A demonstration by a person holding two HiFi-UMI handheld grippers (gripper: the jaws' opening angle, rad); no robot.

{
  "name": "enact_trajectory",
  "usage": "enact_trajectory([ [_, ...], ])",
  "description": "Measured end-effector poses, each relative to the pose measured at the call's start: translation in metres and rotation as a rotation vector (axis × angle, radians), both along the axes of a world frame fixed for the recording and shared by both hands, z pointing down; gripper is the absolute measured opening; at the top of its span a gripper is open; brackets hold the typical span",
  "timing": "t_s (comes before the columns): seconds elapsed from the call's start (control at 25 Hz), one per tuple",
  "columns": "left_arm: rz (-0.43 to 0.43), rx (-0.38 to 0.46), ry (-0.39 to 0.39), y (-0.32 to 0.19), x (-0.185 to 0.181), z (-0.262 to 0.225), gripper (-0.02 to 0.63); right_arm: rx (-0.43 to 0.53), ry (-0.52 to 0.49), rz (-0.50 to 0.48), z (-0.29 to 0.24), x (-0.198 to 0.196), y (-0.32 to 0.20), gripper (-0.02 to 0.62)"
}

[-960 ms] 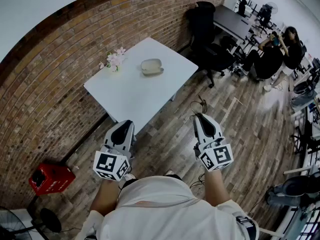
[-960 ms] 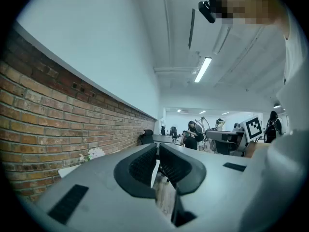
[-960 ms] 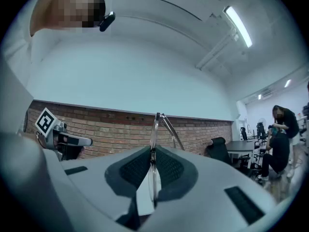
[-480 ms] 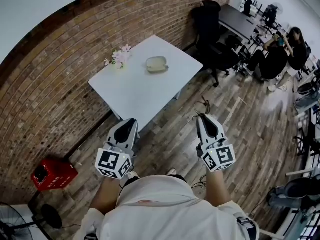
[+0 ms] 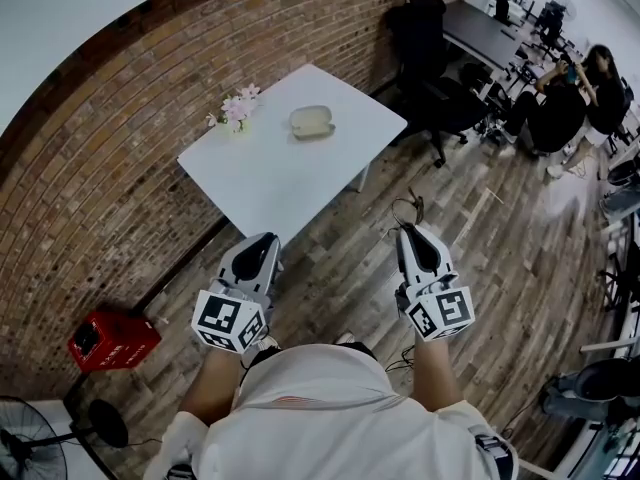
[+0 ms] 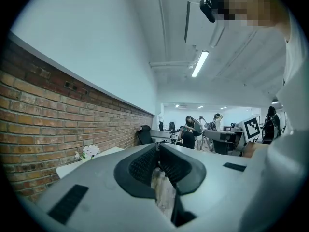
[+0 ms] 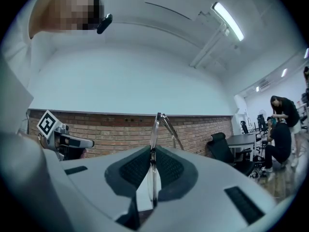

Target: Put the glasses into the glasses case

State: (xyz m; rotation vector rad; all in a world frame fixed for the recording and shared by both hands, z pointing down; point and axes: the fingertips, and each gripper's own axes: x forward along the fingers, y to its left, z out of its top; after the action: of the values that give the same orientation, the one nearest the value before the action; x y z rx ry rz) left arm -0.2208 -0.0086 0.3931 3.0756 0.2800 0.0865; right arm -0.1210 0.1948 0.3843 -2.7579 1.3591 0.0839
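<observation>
Glasses [image 7: 154,134]: thin frame, edge-on, upright, pinched in right gripper [image 7: 153,151]. Case [image 5: 311,121]: pale, oval, on white table [image 5: 270,183].

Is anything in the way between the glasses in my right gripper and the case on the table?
Nothing visible. The right gripper holds the glasses. The glasses case lies on the white table ahead, with only wooden floor and tabletop between. The flowers stand off to the case's left.

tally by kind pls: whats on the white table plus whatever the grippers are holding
glasses case: 1
flower bunch: 1
glasses: 1
total: 3
</observation>
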Motion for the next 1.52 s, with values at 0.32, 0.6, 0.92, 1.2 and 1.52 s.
enact_trajectory([
  [0.32,0.036,-0.034,-0.03,0.058,0.025,0.027,0.032,-0.017,-0.075,0.047,0.031,0.029,0.065,0.083],
  [0.6,0.04,-0.048,-0.051,0.065,0.061,0.034,0.032,-0.036,-0.102,0.049,0.045,0.053,0.079,0.083],
  [0.92,0.087,-0.075,-0.073,0.058,0.146,0.046,0.032,-0.088,-0.134,0.092,0.057,0.115,0.071,0.083],
  [1.2,0.095,-0.074,-0.074,0.024,0.228,0.04,0.032,-0.11,-0.128,0.099,0.05,0.202,0.038,0.084],
  [1.52,0.041,-0.169,-0.104,-0.045,0.292,0.053,0.031,-0.197,-0.141,0.019,0.05,0.275,-0.045,0.084],
])
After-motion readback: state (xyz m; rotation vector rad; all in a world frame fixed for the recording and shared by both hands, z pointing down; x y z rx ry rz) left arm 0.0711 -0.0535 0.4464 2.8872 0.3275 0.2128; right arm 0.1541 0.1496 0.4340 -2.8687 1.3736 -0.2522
